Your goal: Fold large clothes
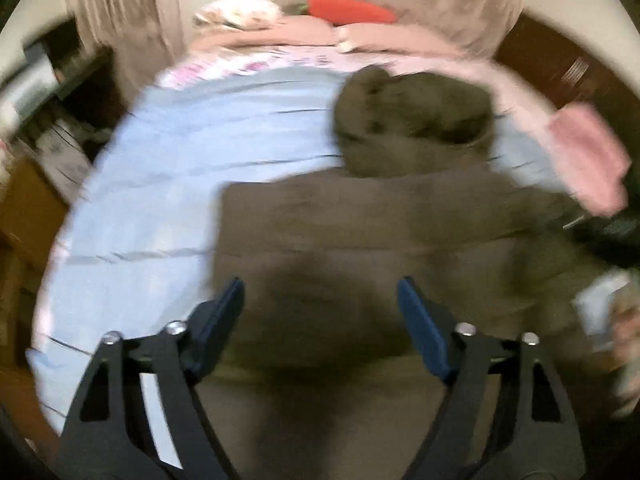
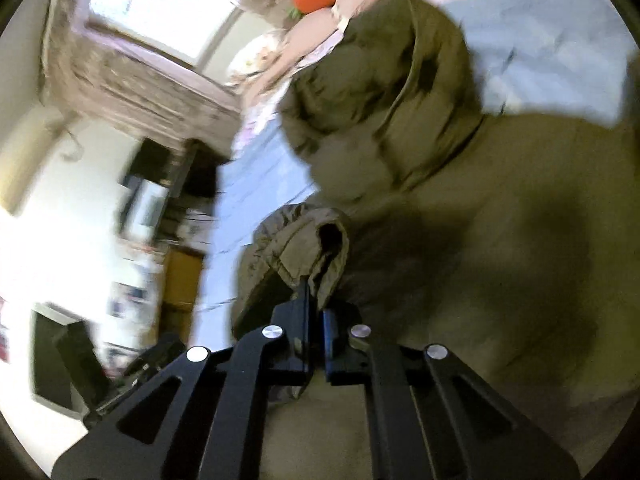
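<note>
I have the olive padded coat (image 1: 360, 216) lying flat on the bed with the light blue sheet (image 1: 160, 184), its hood (image 1: 412, 116) pointing away from me at about 12 to 1 o'clock in the left wrist view, so the long axis of the coat runs from my grippers up toward the pillows and the orange carrot cushion (image 1: 352, 10). My left gripper (image 1: 320, 320) is wide open and holds nothing; it hangs above the lower body of the coat, and the left edge of the coat is at about 10 o'clock from it. My right gripper (image 2: 316, 312) is closed on the sleeve cuff (image 2: 308, 248); the cuff stands bunched just at the fingertips, at 12 o'clock, and the hood (image 2: 384, 80) is further out at about 1 o'clock in that view. The body of the coat fills the side from 2 to 5 o'clock there. I judge that the coming move depends on this: the held sleeve must go across the long axis and come to lie on the body, so the right hand, which already has the cloth, is the one to lead. Both pictures are blurred, so I cannot tell how deep the cuff sits between the jaws.
</note>
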Tool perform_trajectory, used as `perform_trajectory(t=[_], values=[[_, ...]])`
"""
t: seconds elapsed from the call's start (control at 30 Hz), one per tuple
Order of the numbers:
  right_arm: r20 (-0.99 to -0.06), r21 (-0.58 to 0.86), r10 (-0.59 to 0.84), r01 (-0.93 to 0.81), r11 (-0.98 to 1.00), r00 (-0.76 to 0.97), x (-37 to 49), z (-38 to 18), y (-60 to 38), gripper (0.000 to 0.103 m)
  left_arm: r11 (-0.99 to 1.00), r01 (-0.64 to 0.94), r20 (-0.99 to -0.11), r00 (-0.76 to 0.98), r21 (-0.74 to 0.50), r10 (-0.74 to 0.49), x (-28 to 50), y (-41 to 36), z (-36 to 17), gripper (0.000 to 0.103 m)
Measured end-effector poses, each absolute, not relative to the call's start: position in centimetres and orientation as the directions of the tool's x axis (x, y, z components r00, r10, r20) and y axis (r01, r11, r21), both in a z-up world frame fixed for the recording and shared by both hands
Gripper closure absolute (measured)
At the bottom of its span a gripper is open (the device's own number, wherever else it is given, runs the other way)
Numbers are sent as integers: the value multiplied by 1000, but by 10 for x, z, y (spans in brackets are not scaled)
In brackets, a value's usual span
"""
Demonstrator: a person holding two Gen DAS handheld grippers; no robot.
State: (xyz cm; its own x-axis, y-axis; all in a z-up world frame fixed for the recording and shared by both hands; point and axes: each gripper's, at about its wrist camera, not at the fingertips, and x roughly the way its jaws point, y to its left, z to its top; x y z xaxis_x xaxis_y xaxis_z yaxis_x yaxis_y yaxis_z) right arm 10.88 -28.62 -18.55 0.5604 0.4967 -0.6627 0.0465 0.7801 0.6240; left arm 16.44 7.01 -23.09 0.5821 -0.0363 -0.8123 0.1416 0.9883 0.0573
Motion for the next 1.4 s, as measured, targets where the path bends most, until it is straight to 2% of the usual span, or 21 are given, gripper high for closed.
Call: perform_trajectory(t=[0.07,0.17,0.23,0.27,0.3,0.37,0.43,0.5,0.57,0.77,0.8,0.83,0.9,0.97,1.1,1.27,1.37,1.4], values=[[-724,516,405,48,855,558,121,-185,-288,98,976,118,-818,570,181,82,182,67,-252,39],[-754,507,392,89,857,527,131,-212,-296,94,980,111,-869,486,168,94,202,68,-283,41],[-805,446,340,118,887,485,141,-233,-292,72,977,106,-879,463,182,113,211,66,-295,41],[-831,409,309,133,903,463,144,-239,-291,47,975,106,-880,458,194,125,215,63,-299,41],[-848,382,281,152,911,450,148,-240,-291,39,974,108,-880,456,201,132,219,61,-302,41],[-860,366,244,209,907,449,145,-236,-304,38,975,102,-882,452,199,133,220,63,-305,41],[-850,379,235,238,894,471,136,-222,-314,28,980,97,-891,440,176,116,220,65,-306,38],[-822,409,256,216,886,508,126,-209,-315,10,984,93,-899,427,151,98,218,71,-307,35],[-827,395,266,177,901,495,123,-211,-305,5,984,85,-903,416,159,110,215,76,-312,34],[-896,399,334,198,896,293,135,-280,-267,5,987,54,-921,371,151,121,218,87,-327,33],[-889,417,354,194,888,289,135,-285,-265,9,986,54,-920,372,157,127,217,87,-328,32],[-874,447,387,175,877,295,134,-291,-260,15,984,57,-918,372,167,134,217,87,-329,32],[-893,399,355,124,908,276,136,-294,-247,63,980,61,-915,373,189,153,218,85,-333,32],[-902,369,329,102,924,279,137,-292,-240,74,977,54,-912,374,205,171,219,86,-335,37],[-884,386,337,101,917,324,150,-275,-232,77,979,-2,-909,371,204,191,229,94,-336,47],[-868,407,349,103,907,354,171,-266,-226,77,952,-60,-863,409,299,296,245,96,-332,46],[-897,361,311,114,926,315,176,-283,-219,77,949,-70,-867,389,309,311,250,97,-337,45],[-910,342,296,121,932,290,176,-290,-218,73,948,-70,-869,384,309,311,249,97,-338,45]])
